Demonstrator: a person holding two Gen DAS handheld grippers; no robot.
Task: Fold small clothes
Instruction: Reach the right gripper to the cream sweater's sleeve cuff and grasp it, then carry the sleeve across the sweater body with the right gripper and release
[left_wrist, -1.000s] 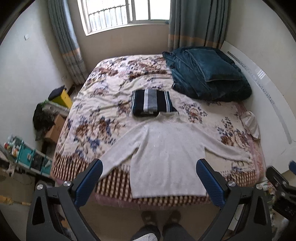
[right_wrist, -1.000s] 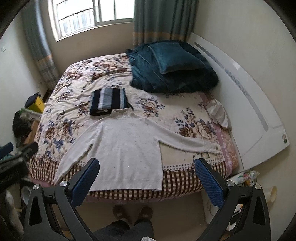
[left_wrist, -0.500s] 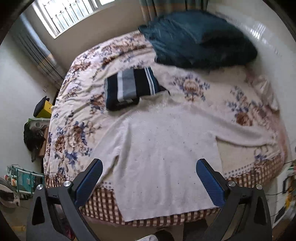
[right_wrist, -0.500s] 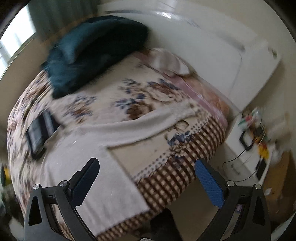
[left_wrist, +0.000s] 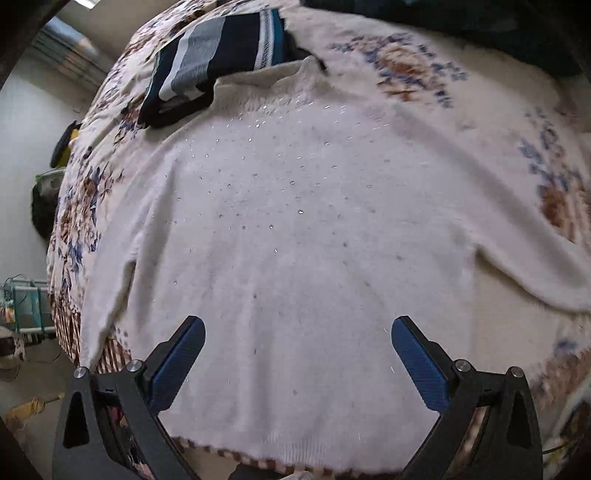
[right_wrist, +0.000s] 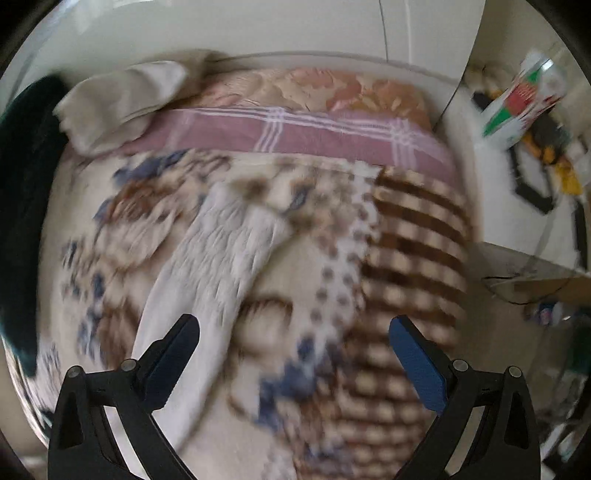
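Note:
A white sweater with small sparkles lies flat, face up, on the floral bedspread, its hem at the near bed edge. My left gripper is open and empty, low over the sweater's lower body. The sweater's right sleeve shows in the right wrist view, its cuff end lying on the bedspread. My right gripper is open and empty, just above the bedspread to the right of that sleeve. This view is blurred.
A folded navy and grey striped garment lies beyond the sweater's collar. A dark teal blanket is at the left. A pale cloth lies by the headboard. Clutter sits beside the bed.
Both grippers have dropped much closer to the bed. The left now hovers over the sweater's body; the right has swung to the right sleeve end. Both stay open.

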